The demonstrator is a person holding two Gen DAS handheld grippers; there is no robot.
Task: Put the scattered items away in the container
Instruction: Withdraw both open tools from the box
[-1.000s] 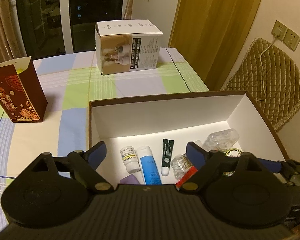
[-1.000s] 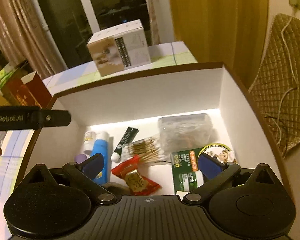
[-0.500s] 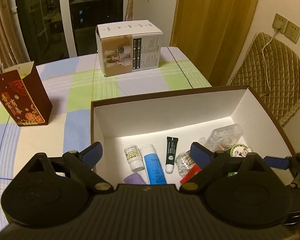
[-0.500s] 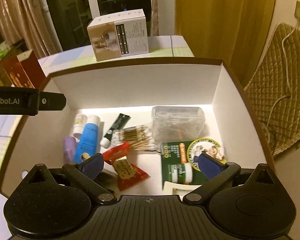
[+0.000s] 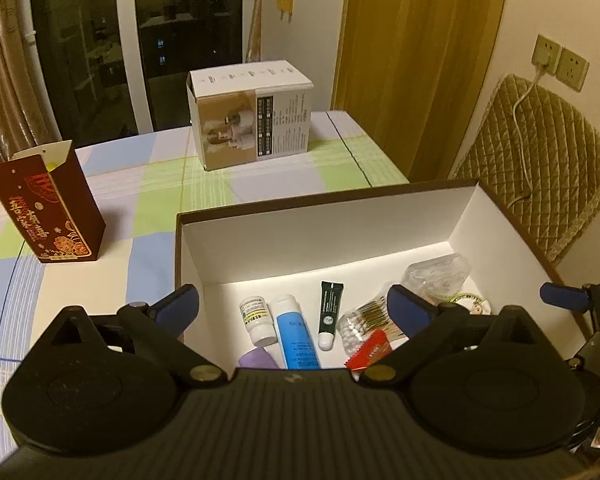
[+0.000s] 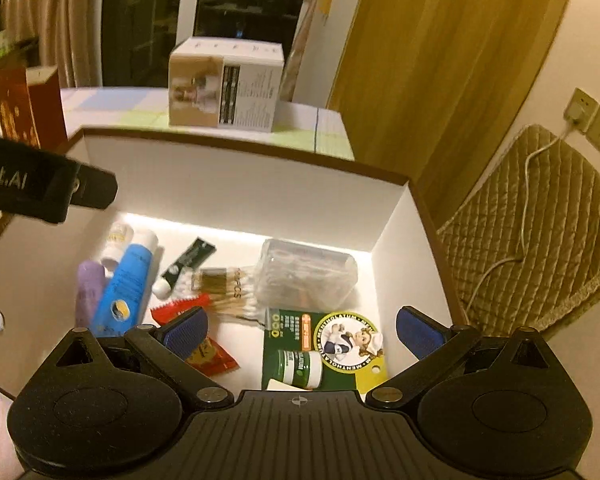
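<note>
Container (image 5: 320, 236) is seen already stocked with tubes, swabs and packets, both grippers' fingers (image 5: 410, 310) spread and empty above it, so any remaining item must be sought on the surface (image 5: 112, 248).

Both tongs risen higher above box (image 6: 236, 184).

The box (image 5: 320, 236) is placed on the table (image 5: 112, 240). Inside it, tubes (image 5: 296, 336) are laid left of the swabs (image 5: 364, 320). A carton (image 5: 252, 120) is set behind.

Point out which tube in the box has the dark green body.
The slim dark green tube with the white cap, lying right of the fatter blue tube.
</note>
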